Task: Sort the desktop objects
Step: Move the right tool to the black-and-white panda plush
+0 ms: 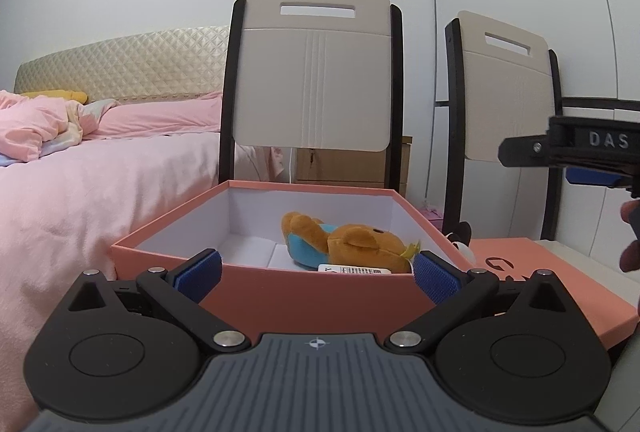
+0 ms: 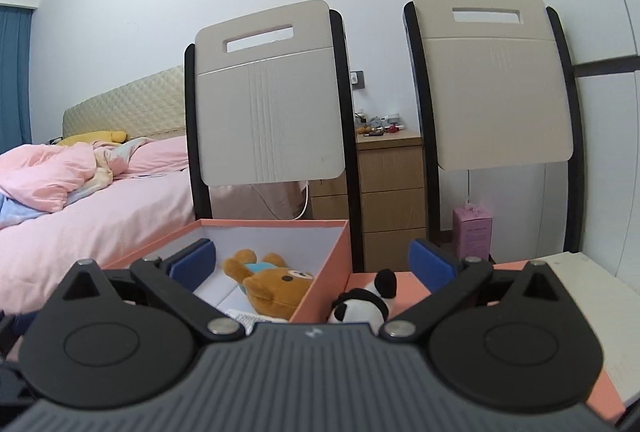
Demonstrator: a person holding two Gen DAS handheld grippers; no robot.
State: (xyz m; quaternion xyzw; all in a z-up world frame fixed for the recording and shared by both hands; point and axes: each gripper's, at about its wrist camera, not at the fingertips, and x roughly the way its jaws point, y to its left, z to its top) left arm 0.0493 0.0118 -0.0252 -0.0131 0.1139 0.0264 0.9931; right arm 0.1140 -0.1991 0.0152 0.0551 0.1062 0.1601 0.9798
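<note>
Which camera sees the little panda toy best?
The right wrist view: the panda shows its face and black ears beside the pink box. The left wrist view catches only a sliver of it behind the box.

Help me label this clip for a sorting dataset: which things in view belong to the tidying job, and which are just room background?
Part of the job:
- pink box, open
- brown bear plush, lying inside the box
- panda plush, outside the box, beside its wall
- pink lid
- left gripper and right gripper, both open

Just background:
- bed
- two chairs
- wooden drawers
</note>
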